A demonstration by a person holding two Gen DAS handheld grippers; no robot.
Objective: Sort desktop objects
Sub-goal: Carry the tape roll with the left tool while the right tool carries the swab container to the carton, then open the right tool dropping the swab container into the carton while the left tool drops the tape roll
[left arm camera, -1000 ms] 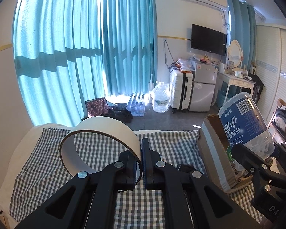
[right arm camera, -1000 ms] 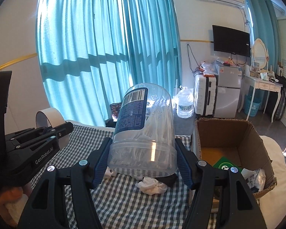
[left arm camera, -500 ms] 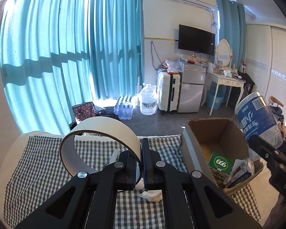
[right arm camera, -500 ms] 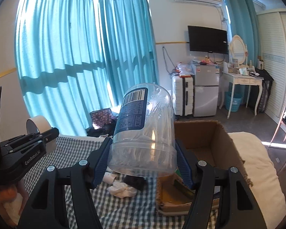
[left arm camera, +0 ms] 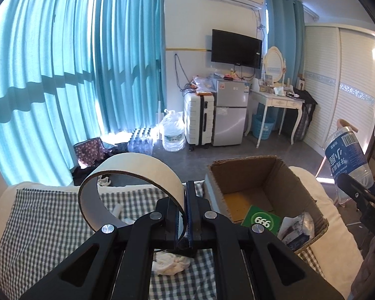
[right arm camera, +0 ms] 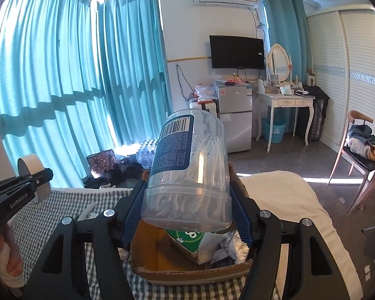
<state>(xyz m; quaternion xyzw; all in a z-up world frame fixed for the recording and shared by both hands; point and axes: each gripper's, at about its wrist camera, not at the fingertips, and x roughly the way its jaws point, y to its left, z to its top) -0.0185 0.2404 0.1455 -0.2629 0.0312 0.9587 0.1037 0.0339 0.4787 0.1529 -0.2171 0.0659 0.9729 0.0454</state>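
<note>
My left gripper (left arm camera: 184, 212) is shut on a large beige tape roll (left arm camera: 127, 187), held upright above the checked tablecloth (left arm camera: 37, 212). My right gripper (right arm camera: 187, 215) is shut on a clear plastic jar of floss picks (right arm camera: 190, 170) with a blue label, held over the open cardboard box (right arm camera: 187, 272). The box (left arm camera: 237, 175) stands at the table's right end and holds a green "666" pack (left arm camera: 261, 221) and some wrappers. The jar (left arm camera: 347, 160) and right gripper show at the right edge of the left wrist view. The tape roll (right arm camera: 30, 165) shows at the left of the right wrist view.
A crumpled white tissue (left arm camera: 170, 262) lies on the cloth under my left gripper, beside a dark object. Another small white item (left arm camera: 117, 208) lies further back. Beyond the table are a floor with a chair (right arm camera: 357, 165), a fridge and blue curtains.
Both grippers have moved right. The jar now hangs over the box instead of over the cloth. The box's inside has come into the left wrist view.
</note>
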